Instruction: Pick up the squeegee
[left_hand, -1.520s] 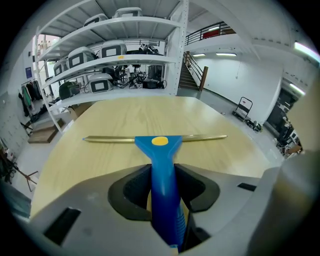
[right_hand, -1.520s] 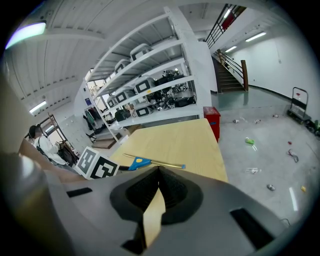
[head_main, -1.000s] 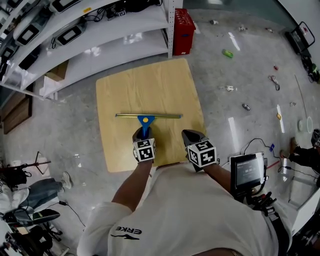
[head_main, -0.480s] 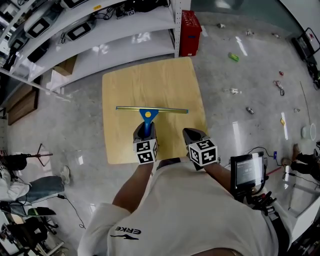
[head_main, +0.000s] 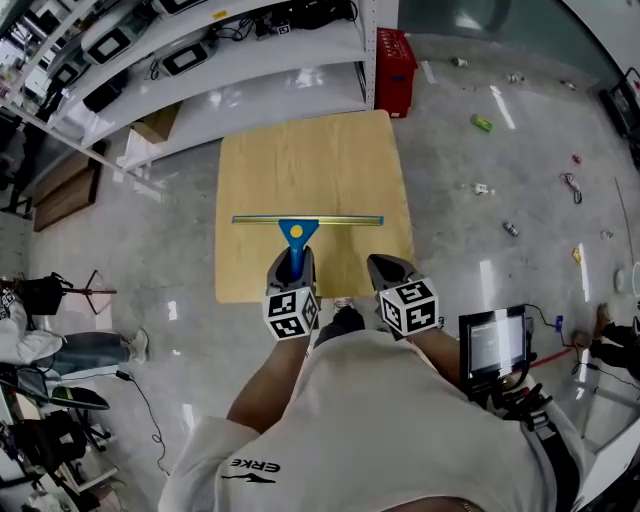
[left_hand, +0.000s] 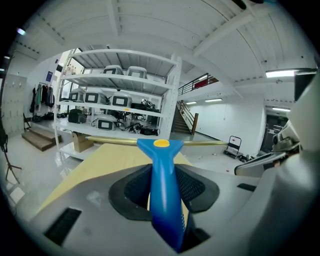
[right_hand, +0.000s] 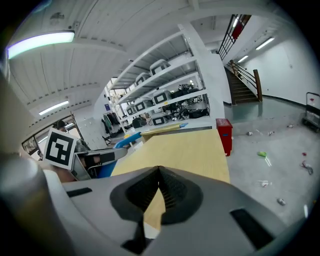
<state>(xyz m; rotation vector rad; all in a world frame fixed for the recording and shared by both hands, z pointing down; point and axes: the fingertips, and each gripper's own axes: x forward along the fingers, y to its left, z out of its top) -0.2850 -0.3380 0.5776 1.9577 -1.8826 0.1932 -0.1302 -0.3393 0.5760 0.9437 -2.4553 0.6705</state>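
Note:
The squeegee (head_main: 307, 220) has a long brass-coloured blade bar and a blue handle (left_hand: 162, 180) with a yellow dot. My left gripper (head_main: 291, 262) is shut on that handle and holds the squeegee clear of the wooden table (head_main: 310, 150), blade level and pointing away from me. In the left gripper view the blade (left_hand: 115, 141) runs across in front of the shelves. My right gripper (head_main: 383, 268) hangs beside it over the table's near edge, shut with nothing between its pads (right_hand: 159, 192). From the right gripper view, the squeegee (right_hand: 162, 128) shows at the left.
White shelving (head_main: 230, 70) full of equipment stands behind the table, with a red crate (head_main: 396, 55) at its right end. Small litter dots the grey floor on the right. A screen on a stand (head_main: 492, 345) sits close at my right. A seated person's legs (head_main: 80, 352) are at the far left.
The left gripper has lifted the squeegee off the table and drawn it towards the near edge. The right gripper has shifted a little alongside it.

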